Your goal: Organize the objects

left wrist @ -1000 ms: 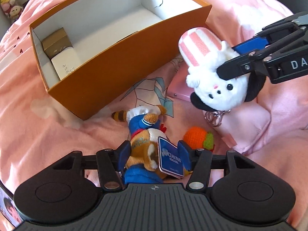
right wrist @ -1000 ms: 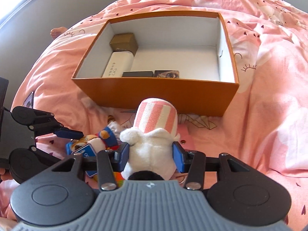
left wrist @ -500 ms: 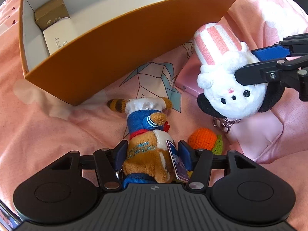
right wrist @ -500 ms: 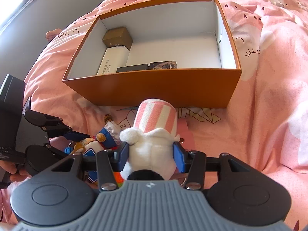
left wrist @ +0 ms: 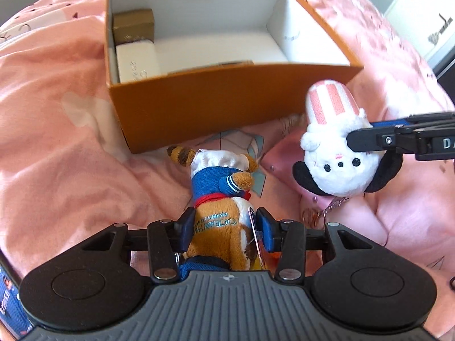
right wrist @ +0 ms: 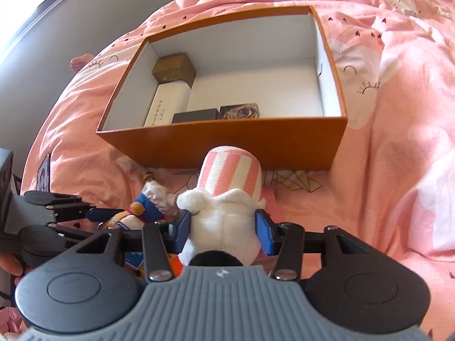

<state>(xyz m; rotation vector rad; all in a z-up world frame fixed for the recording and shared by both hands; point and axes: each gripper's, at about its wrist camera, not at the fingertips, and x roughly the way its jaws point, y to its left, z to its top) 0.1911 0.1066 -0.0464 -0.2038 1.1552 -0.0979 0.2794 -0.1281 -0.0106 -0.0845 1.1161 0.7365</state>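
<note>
A brown plush in a blue sailor suit [left wrist: 219,182] lies on the pink bedding before the orange box [left wrist: 227,99]. My left gripper [left wrist: 224,227] is closing, and its pads touch the plush's head on both sides, with a hang tag against the right pad. To the right, a white plush with a pink-striped hat [left wrist: 332,153] sits in my right gripper [right wrist: 223,227], which is shut on its body [right wrist: 224,227]. The left gripper [right wrist: 93,213] shows at the left edge of the right wrist view.
The orange box [right wrist: 227,147] holds a gold box [right wrist: 173,68], a white box [right wrist: 167,102], a black box [right wrist: 196,115] and a picture box [right wrist: 240,110]; its right half is bare. A pink pouch [left wrist: 284,159] and a keyring [left wrist: 312,216] lie under the white plush. A person's foot [right wrist: 82,59] lies beyond the box.
My left gripper has rolled and shifted, so the box now faces it more squarely. Its jaws have narrowed onto the sailor plush. The right gripper keeps its hold on the white plush.
</note>
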